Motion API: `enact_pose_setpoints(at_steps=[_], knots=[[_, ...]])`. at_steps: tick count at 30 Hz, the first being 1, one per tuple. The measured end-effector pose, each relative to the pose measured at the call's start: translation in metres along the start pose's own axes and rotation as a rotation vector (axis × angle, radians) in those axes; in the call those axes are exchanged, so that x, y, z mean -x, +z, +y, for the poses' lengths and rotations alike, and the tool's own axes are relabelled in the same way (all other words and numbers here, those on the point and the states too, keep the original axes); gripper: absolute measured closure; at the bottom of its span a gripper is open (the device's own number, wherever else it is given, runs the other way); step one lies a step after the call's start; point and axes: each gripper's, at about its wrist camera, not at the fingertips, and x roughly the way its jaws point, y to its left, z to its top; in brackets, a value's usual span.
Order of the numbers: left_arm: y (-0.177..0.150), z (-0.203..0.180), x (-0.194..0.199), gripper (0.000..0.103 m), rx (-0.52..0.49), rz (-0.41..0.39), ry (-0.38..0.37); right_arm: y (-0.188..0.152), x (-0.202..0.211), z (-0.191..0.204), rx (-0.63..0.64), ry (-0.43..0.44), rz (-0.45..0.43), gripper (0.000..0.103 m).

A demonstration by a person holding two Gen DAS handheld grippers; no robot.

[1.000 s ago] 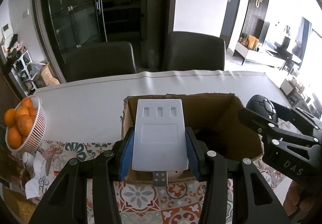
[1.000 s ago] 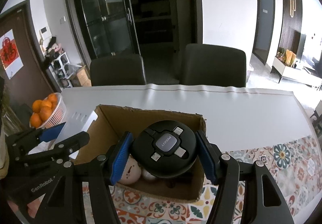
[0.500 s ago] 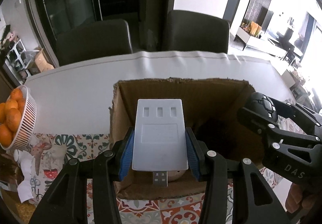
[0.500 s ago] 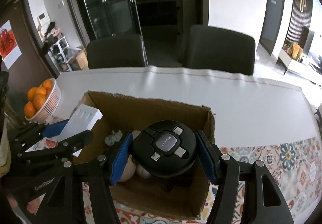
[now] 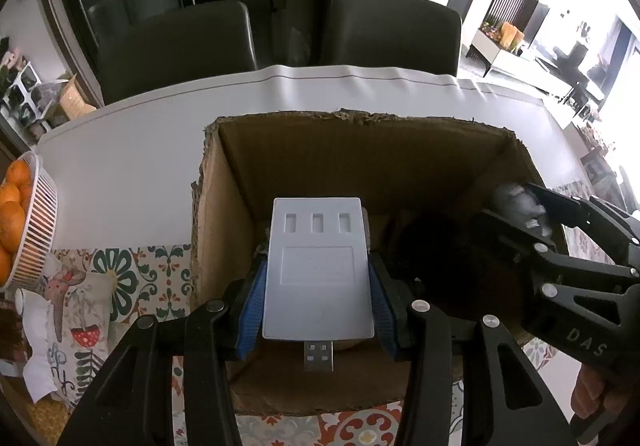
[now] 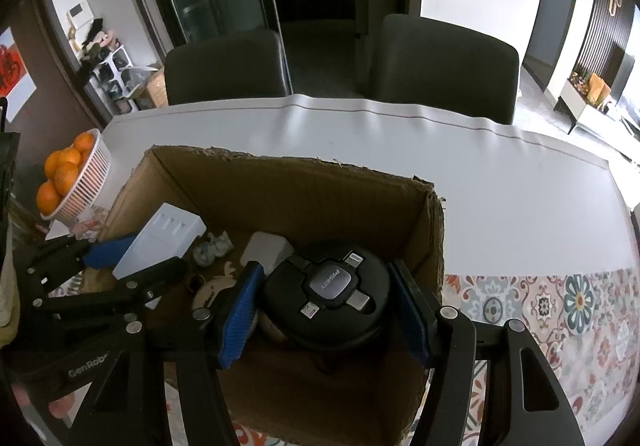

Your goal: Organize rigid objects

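An open cardboard box [image 5: 360, 149] [image 6: 288, 185] stands on the table. My left gripper [image 5: 318, 286] is shut on a flat white USB hub [image 5: 318, 270] with its plug pointing back at me, held inside the box's left half; the hub also shows in the right wrist view [image 6: 160, 242]. My right gripper [image 6: 326, 294] has its blue pads a little apart from a round black multi-plug cable reel [image 6: 326, 294], which sits low in the box's right half; whether the pads still press it is unclear. The right gripper also shows in the left wrist view [image 5: 560, 246].
Inside the box lie a white adapter block [image 6: 266, 250], a crumpled pale scrap [image 6: 212, 246] and a round beige item [image 6: 212, 292]. A white basket of oranges [image 6: 72, 177] stands at the table's left. Two dark chairs [image 6: 444, 65] stand behind the table.
Both grippers have moved forward and down into the box with their objects. The right gripper's pads now stand a little wider around the black reel.
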Motion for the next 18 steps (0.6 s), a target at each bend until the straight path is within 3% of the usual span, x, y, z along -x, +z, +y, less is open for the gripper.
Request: enact_pose_setpoints(at_steps=[5,8,18], knots=[[-0.001,-0.002,0.01,0.055,0.006,-0.025,0.019,0.0,0.011,0.0,-0.004,-0.021,-0.034,0.038],[-0.004,-0.003,0.023,0.049,0.013,-0.052,0.039,-0.003,0.021,-0.001,-0.025,-0.037,-0.054,0.038],[-0.029,-0.011,0.085,0.035,0.017,-0.212,0.131,-0.028,0.069,0.0,-0.106,-0.028,-0.132,0.035]])
